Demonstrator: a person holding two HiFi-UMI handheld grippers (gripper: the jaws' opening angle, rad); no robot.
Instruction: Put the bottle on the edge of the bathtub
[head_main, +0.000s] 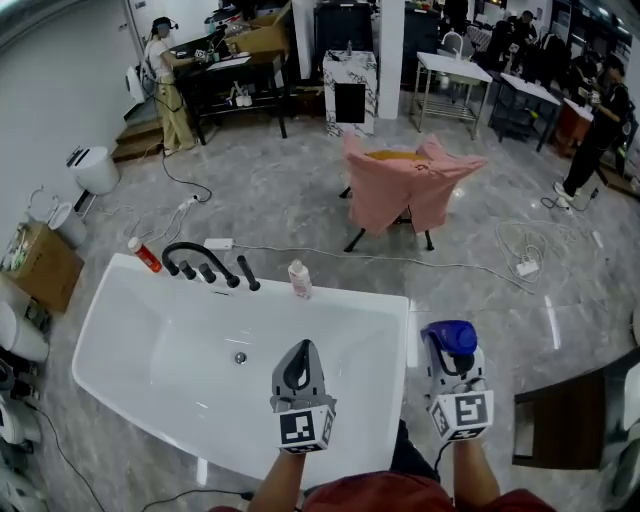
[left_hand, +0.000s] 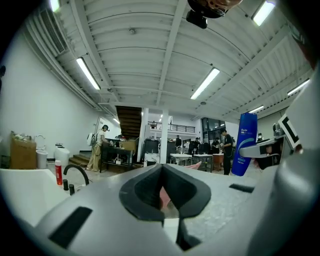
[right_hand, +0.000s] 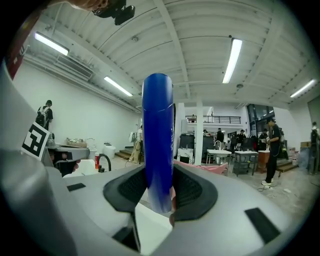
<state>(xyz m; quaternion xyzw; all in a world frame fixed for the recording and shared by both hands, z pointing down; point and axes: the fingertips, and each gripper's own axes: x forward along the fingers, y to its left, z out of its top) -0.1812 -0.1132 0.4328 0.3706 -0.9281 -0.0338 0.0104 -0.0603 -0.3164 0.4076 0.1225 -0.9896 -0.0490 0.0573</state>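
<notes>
Spanning the lower left of the head view, the white bathtub (head_main: 352, 301) is the biggest thing here, and its flat rim is where the task ends. Its right-hand rim runs just to the left of the right gripper (head_main: 455, 366), which hangs outside the tub, near that side's closer end. The left gripper (head_main: 298, 366) hovers over the basin itself with its jaws pressed together on nothing, so it looks idle for this job. The right gripper's jaws are clamped on the blue bottle (right_hand: 158, 140), gripping it low on its body. The bottle stands upright between the pads, its long axis straight up and down, crosswise to jaws that point roughly level, so it needs no tilting before it goes down. What matters for the move ahead, as I judge it, is that the nearest stretch of rim lies a little to the left of the held bottle and below it, well nearer this hand than the other. Along the far rim a black faucet (head_main: 195, 256), a small white bottle (head_main: 299, 279) and a red bottle (head_main: 144, 254) already stand, leaving the right side bare.
</notes>
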